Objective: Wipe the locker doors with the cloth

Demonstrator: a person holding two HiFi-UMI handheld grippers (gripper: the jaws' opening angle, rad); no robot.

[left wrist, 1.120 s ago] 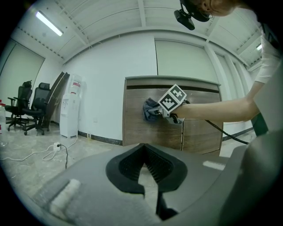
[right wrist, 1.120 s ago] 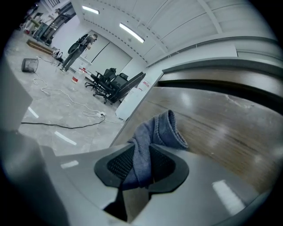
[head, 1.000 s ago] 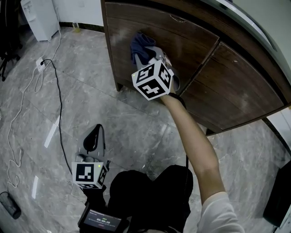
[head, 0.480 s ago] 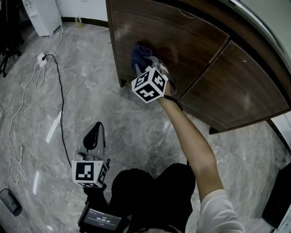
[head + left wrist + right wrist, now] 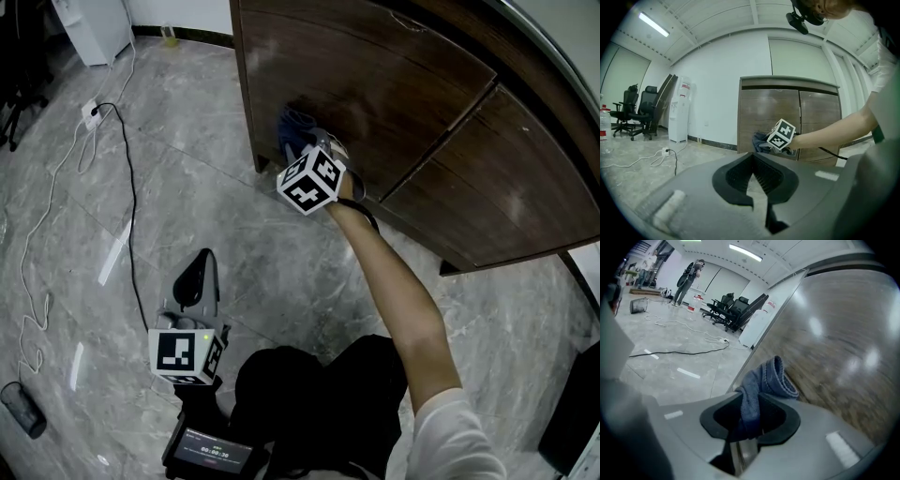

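Downward goes our right gripper (image 5: 315, 146) since a second ago, toward the bottom edge of the left locker door (image 5: 375, 84). Nearest us, at seven o'clock, our left gripper (image 5: 195, 277) hangs over the floor (image 5: 281, 272), jaws together on nothing. At twelve o'clock the right one pinches the blue cloth (image 5: 292, 129), pressed against that door.

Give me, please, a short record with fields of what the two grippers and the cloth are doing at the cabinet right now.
Right gripper: jaws clamped on crumpled blue-grey cloth
Cloth: against the lower part of the left dark brown wooden door
Left gripper: jaws together, empty, held low over grey marble floor
Right door: no gripper or cloth on it
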